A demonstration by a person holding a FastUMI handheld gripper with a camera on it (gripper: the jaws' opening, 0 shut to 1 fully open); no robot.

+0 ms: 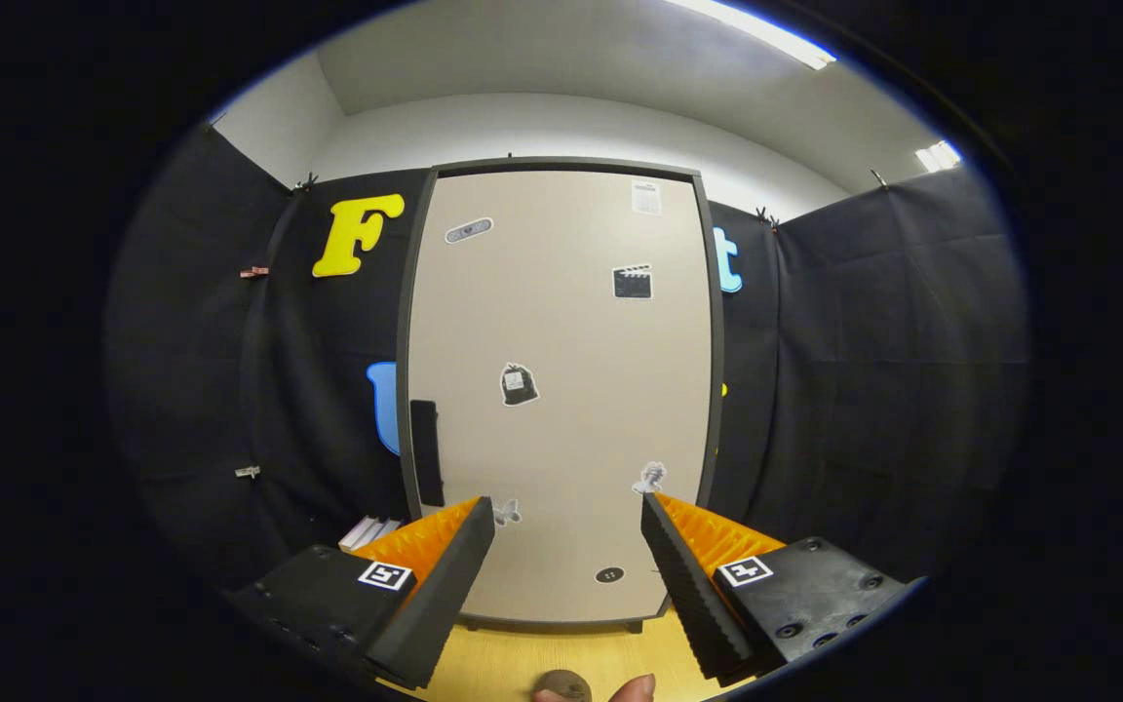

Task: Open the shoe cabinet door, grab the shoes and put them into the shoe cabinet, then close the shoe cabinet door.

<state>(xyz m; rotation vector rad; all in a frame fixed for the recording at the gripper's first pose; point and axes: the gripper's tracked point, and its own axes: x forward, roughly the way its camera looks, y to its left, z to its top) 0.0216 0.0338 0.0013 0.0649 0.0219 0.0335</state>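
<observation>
Gripper view, facing the shoe cabinet. The cabinet stands upright on a light wooden floor, backed by the booth's black cloth wall, with a pale room wall and ceiling above. Its beige door is shut, sitting flush inside a dark frame. A dark vertical handle lies along the door's left edge, just above and beyond the left fingertip. Several small stickers are scattered over the door face, among them a clapperboard shape near the top right and a dark bag shape near the middle; a small dark round mark sits low on the door between the fingers.

The gripper is spread wide, its two fingers well apart and holding nothing, with the lower part of the door showing in the gap between them. Both fingers stop short of the door, as far as the fisheye view allows one to judge. Each finger carries a square black-and-white marker on its base.

Beside the left finger, low at the foot of the cabinet's left side, a pale object shows, possibly the shoes, though too little is visible to be sure. A fingertip and a small rounded brownish object appear on the near side of the floor, between the fingers
</observation>
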